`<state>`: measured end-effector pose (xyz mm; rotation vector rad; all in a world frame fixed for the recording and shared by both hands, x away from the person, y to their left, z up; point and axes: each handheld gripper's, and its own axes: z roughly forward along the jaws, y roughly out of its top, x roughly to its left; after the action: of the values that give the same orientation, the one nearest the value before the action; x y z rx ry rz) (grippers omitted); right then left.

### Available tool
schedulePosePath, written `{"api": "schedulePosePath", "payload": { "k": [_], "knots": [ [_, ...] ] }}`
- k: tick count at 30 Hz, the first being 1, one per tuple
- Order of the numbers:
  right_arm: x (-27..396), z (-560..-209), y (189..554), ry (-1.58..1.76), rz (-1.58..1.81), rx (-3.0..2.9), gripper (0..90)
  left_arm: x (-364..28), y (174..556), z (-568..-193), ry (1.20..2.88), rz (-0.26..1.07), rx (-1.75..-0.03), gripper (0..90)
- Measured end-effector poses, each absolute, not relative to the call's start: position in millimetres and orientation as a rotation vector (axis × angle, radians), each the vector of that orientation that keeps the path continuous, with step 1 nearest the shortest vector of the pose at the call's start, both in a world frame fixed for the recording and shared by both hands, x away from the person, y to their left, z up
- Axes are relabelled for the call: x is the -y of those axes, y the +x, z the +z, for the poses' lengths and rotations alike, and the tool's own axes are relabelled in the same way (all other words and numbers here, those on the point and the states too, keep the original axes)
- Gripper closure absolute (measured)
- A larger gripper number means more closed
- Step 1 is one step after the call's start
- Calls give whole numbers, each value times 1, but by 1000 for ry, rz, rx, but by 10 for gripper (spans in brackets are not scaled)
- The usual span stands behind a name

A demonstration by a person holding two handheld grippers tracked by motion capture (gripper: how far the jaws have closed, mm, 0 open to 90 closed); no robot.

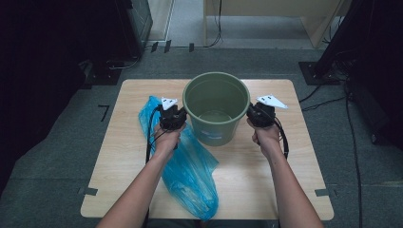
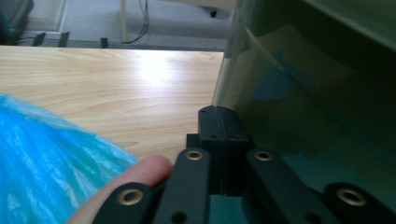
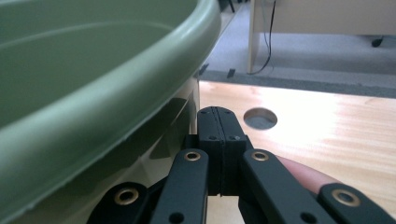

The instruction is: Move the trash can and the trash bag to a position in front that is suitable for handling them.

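A green bucket (image 1: 216,107) stands on a light wooden table (image 1: 266,171), near the far edge. The left gripper (image 1: 172,117) and the right gripper (image 1: 261,114) sit beside it, one each side, jaws pressed together on nothing. A blue plastic bag (image 1: 187,166) lies on the table's left. Grey carpet (image 1: 57,156) covers the floor around.

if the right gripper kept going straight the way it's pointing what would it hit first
Probably nothing soon: the right gripper, jaws shut, points past the green bucket along bare table. The bucket wall is close beside it; it might graze.
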<state>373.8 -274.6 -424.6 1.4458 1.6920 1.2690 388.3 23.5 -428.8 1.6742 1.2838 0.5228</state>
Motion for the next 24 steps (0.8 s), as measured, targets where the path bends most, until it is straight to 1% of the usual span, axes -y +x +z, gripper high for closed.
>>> {"api": "schedulePosePath", "payload": {
  "k": [5, 9, 17, 24],
  "knots": [
    [269, -423, 355, 1442, 1261, -1724, 900, -30, 378, -427, 1685, 512, -1286, 900],
    [265, -424, 341, 1433, 1279, -1730, 900, -37, 363, -427, 1697, 508, -1276, 900],
    [254, -425, 310, 1400, 1253, -1739, 900, -50, 321, -428, 1689, 491, -1264, 900],
    [248, -426, 286, 1392, 1240, -1723, 900, -52, 290, -429, 1695, 509, -1248, 900]
  ]
}}
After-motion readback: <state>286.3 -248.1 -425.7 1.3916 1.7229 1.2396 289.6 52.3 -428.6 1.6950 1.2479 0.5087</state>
